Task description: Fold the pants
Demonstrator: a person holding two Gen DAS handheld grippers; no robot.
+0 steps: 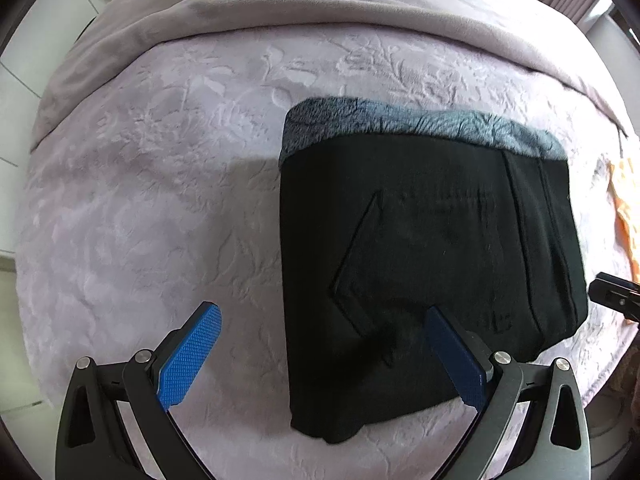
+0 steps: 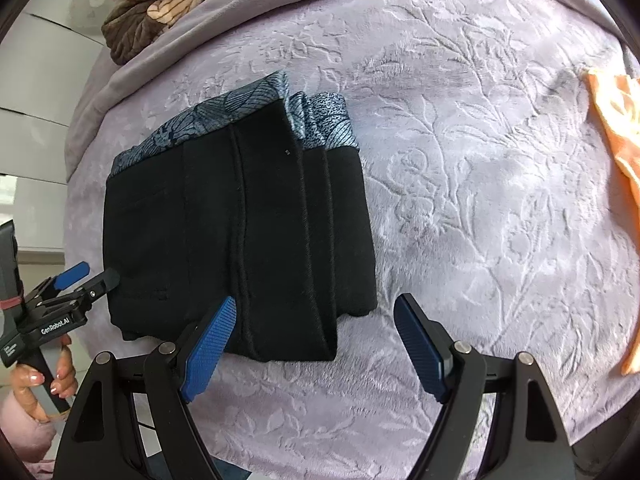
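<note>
The black pants (image 1: 432,264) lie folded into a compact rectangle on the lilac bedspread (image 1: 160,200), with a blue-grey patterned lining (image 1: 400,124) showing along the far edge. They also show in the right wrist view (image 2: 240,232). My left gripper (image 1: 322,318) is open and empty, straddling the near left edge of the pants. My right gripper (image 2: 314,306) is open and empty, straddling the near right corner of the pants. In the right wrist view the left gripper (image 2: 94,276) is at the pants' left edge.
A brown and tan quilted blanket (image 2: 160,4) is bunched at the far edge of the bed. An orange cloth (image 2: 616,140) lies at the right. A grey sheet (image 1: 360,20) borders the bedspread's far side. The bed edge runs close in front.
</note>
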